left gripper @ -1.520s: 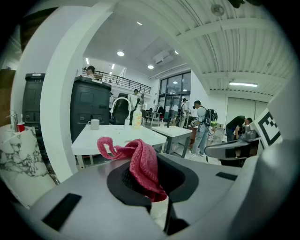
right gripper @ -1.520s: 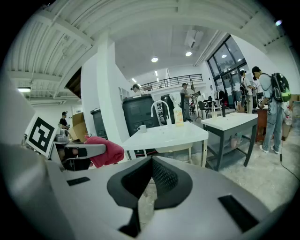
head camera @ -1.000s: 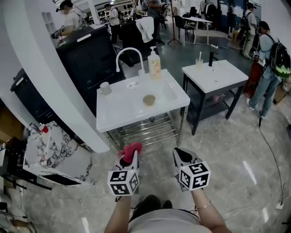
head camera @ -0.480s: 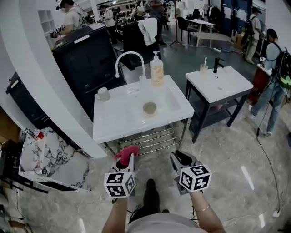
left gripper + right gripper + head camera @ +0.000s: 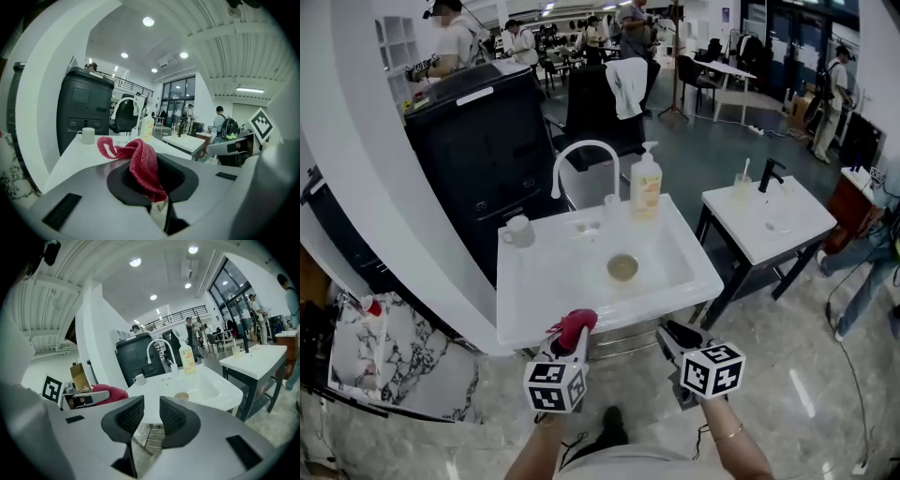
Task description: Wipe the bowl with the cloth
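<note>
A small brownish bowl [image 5: 622,267] sits in the basin of the white sink table [image 5: 544,300] ahead of me; the right gripper view also shows the bowl [image 5: 181,395]. A red knitted cloth [image 5: 574,322] is clamped in my left gripper [image 5: 570,334], held just short of the table's front edge. In the left gripper view the cloth [image 5: 140,161] bulges out between the jaws of the left gripper [image 5: 150,176]. My right gripper [image 5: 675,332] hovers beside it. The jaws of the right gripper [image 5: 151,416] are opening, with nothing between them.
On the sink table stand a curved faucet [image 5: 581,155], a soap bottle [image 5: 646,194] and a white mug [image 5: 518,230]. A second sink table [image 5: 769,220] stands to the right. A black cabinet [image 5: 478,131] and a white column [image 5: 384,187] are on the left, with people behind.
The sink table has come much closer in the head view, and both grippers now hang near its front edge. The cloth stays in the left gripper.
</note>
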`<state>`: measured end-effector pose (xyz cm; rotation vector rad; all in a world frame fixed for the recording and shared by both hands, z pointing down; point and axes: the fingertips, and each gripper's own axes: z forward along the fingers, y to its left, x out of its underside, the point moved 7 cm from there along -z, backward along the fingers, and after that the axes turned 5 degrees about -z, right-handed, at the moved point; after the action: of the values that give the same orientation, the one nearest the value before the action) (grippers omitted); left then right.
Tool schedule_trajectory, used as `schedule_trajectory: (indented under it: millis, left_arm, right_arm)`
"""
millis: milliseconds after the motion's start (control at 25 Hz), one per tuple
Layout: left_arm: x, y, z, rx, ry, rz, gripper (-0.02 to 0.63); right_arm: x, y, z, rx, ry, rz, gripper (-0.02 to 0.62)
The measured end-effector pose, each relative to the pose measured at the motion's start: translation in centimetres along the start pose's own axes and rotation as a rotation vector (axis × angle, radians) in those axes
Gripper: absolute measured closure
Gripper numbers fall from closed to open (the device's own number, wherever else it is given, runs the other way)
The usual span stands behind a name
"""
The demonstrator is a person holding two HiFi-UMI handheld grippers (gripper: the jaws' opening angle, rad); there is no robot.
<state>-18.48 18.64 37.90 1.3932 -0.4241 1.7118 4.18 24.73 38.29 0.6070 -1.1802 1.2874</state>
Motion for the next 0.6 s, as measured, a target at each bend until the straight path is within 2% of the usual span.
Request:
schedule_trajectory:
  millis: [320, 600]
  left_arm:
    - [-4.0, 5.0, 6.7, 0.017, -0.006, 0.042, 0.549]
    - [-5.0, 6.9, 10.2, 0.035, 0.007, 0.033, 0.549]
  right_arm:
    - [-3.5, -1.8, 9.1, 0.039, -0.029, 0.011, 0.486]
    - [-3.8, -3.6, 13.3, 0.067, -0.003, 0.032, 0.486]
